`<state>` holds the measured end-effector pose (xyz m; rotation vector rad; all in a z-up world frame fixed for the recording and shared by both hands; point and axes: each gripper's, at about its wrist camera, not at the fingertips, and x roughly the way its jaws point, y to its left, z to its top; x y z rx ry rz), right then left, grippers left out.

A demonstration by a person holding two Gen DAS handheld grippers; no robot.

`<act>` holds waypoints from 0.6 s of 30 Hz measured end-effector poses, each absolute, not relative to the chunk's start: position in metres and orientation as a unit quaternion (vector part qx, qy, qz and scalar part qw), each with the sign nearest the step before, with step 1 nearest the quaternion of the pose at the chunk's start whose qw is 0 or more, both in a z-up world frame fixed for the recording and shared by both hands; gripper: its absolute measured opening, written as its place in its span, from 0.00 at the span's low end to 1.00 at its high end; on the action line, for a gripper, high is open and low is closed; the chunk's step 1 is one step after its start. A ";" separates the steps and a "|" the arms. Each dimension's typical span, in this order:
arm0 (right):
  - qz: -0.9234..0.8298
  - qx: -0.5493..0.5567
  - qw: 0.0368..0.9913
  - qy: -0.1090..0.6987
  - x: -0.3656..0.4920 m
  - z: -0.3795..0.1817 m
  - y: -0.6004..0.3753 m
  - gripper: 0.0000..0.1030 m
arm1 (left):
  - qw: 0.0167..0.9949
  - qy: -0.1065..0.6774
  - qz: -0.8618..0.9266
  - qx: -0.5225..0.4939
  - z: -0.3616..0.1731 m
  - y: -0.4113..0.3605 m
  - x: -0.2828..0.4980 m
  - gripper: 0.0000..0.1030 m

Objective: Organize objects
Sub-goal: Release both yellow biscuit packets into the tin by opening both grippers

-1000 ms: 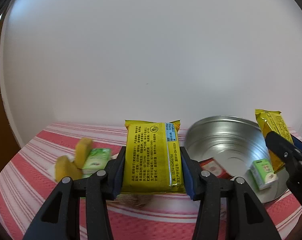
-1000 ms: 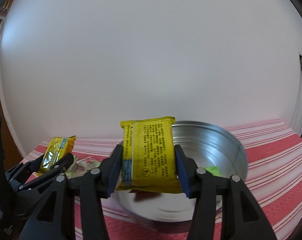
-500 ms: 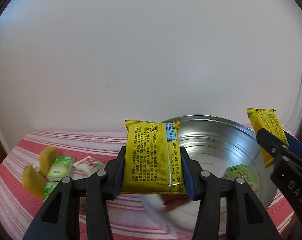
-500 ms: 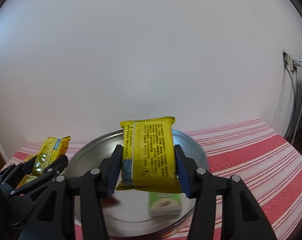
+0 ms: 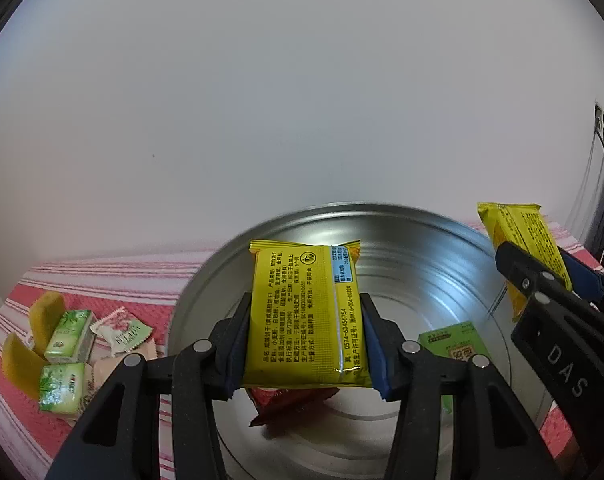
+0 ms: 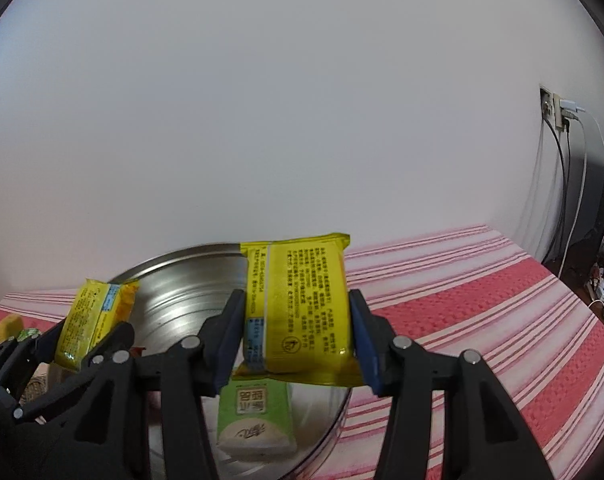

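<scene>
Two handheld grippers each carry a glossy yellow foil snack packet above a round, shallow silver metal basin set on a red-and-white striped woven cloth covering the worktop. The left gripper has its blue-padded jaws pinching the left-hand yellow packet by its two long edges; the packet stands upright, printed back facing the camera, over the basin's middle. In the right wrist view, the right gripper likewise pinches the right-hand yellow packet, upright between the jaws, above the basin's rim at about 3 o'clock. Both tools point forward and slightly downward, side by side; each shows up in the other's view, the right one at 3 o'clock in the left wrist view, the left one at 9 o'clock in the right.

Inside the basin lie a flat red foil wrapper, just under the left packet, and a small green-and-white rectangular box, below the right packet.

On the cloth at 9 o'clock of the basin sits a loose cluster: pale green tissue-style packs, a white crimped sachet with pink print, and dull yellow sponge-like pieces. A plain white wall stands behind.
</scene>
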<state>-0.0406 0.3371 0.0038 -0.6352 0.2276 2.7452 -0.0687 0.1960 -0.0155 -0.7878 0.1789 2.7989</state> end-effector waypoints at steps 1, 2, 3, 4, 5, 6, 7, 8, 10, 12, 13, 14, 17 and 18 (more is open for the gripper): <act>0.958 -0.225 0.157 0.080 -0.041 0.004 0.334 0.50 | 0.114 0.061 0.953 -0.272 -0.017 0.196 -0.070 0.50; 0.958 -0.227 0.157 0.080 -0.042 0.003 0.334 0.50 | 0.113 0.062 0.953 -0.275 -0.019 0.197 -0.071 0.50; 0.957 -0.230 0.157 0.079 -0.043 0.002 0.333 0.49 | 0.112 0.059 0.952 -0.277 -0.020 0.196 -0.071 0.50; 0.957 -0.231 0.157 0.079 -0.044 0.001 0.332 0.50 | 0.113 0.058 0.953 -0.276 -0.019 0.196 -0.072 0.50; 0.957 -0.232 0.156 0.078 -0.044 0.001 0.336 0.50 | 0.113 0.061 0.953 -0.275 -0.019 0.198 -0.072 0.50; 0.957 -0.235 0.155 0.077 -0.046 0.000 0.336 0.50 | 0.112 0.064 0.953 -0.275 -0.020 0.198 -0.072 0.50; 0.957 -0.236 0.154 0.075 -0.047 -0.001 0.336 0.50 | 0.111 0.065 0.952 -0.276 -0.020 0.198 -0.072 0.50; 0.956 -0.238 0.153 0.073 -0.048 -0.002 0.339 0.50 | 0.111 0.064 0.953 -0.276 -0.020 0.198 -0.072 0.50; 0.956 -0.241 0.150 0.070 -0.049 -0.004 0.337 0.50 | 0.107 0.067 0.953 -0.275 -0.021 0.198 -0.073 0.50; 0.956 -0.245 0.147 0.068 -0.050 -0.010 0.332 0.50 | 0.103 0.072 0.954 -0.272 -0.021 0.199 -0.072 0.50; 0.956 -0.247 0.146 0.067 -0.050 -0.011 0.333 0.50 | 0.102 0.074 0.954 -0.271 -0.020 0.201 -0.069 0.50; 0.956 -0.247 0.145 0.066 -0.053 -0.011 0.340 0.50 | 0.100 0.076 0.955 -0.269 -0.019 0.202 -0.067 0.50; 0.956 -0.248 0.141 0.067 -0.053 -0.013 0.342 0.50 | 0.097 0.070 0.956 -0.268 -0.015 0.200 -0.064 0.51; 0.956 -0.248 0.140 0.069 -0.058 -0.019 0.355 0.50 | 0.097 0.070 0.957 -0.264 -0.014 0.200 -0.063 0.52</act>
